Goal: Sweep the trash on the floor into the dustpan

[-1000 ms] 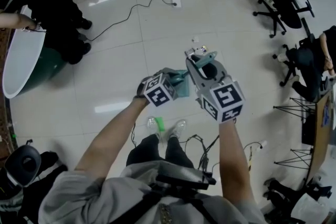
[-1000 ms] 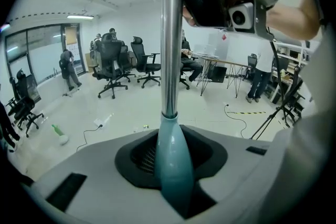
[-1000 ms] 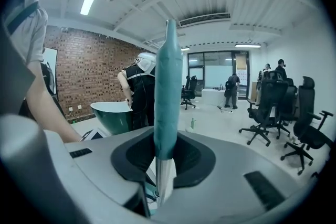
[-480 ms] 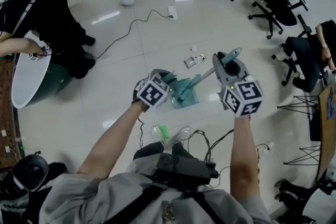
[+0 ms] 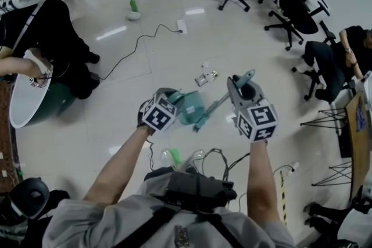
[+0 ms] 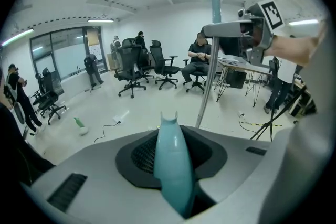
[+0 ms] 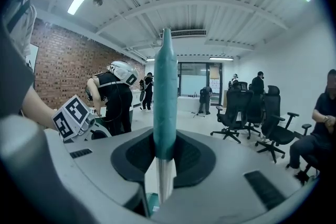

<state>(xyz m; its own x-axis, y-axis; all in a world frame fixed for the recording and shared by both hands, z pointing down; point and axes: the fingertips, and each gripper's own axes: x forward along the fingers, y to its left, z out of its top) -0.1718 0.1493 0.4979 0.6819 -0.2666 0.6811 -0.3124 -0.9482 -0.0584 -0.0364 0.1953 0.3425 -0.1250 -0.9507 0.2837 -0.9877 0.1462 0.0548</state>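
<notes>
I'm gripping the dustpan (image 5: 189,106) in left jaws, broom (image 5: 216,104) in right jaws, lining up trash (image 5: 206,78) beyond the dustpan.

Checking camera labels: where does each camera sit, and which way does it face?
Head view: on the head, facing steeply down; both forearms, left gripper, right gripper show.
Left gripper view: on that gripper, along the dustpan handle toward chairs.
Right gripper view: along the broom handle toward a brick wall.
Both gripper views show the other gripper.
</notes>
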